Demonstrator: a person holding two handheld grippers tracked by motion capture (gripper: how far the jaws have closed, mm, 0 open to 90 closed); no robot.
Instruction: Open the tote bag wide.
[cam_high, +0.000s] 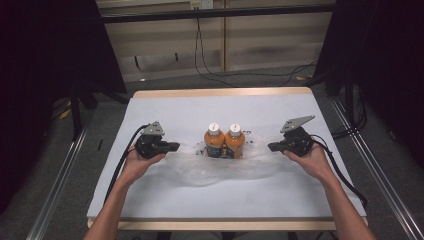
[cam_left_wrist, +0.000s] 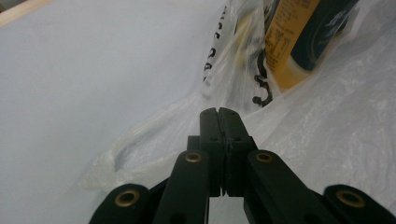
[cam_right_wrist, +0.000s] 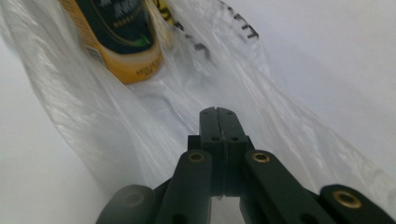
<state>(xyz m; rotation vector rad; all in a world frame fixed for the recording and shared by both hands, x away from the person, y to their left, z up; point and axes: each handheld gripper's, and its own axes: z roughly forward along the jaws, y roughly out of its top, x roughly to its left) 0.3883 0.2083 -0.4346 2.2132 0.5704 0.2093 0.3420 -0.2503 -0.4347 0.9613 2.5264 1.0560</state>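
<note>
Two orange bottles with white caps (cam_high: 213, 140) (cam_high: 234, 140) stand upright side by side inside a clear plastic bag (cam_high: 200, 170) at the middle of the white table (cam_high: 190, 107). My left gripper (cam_high: 176, 146) is at the bag's left end, my right gripper (cam_high: 270, 147) at its right end. The film stretches between them. In the left gripper view the jaws (cam_left_wrist: 218, 110) are shut, with the bag (cam_left_wrist: 327, 116) gathered at their tip and a bottle (cam_left_wrist: 294, 42) beyond. In the right gripper view the jaws (cam_right_wrist: 217, 109) are shut on the bag's film (cam_right_wrist: 116, 126), below a bottle (cam_right_wrist: 121, 42).
The table's wooden edge (cam_high: 220, 92) runs along the far side. Dark curtains hang at both sides, and cables (cam_high: 210, 70) lie on the floor behind. Metal rails (cam_high: 55, 180) run along the floor beside the table.
</note>
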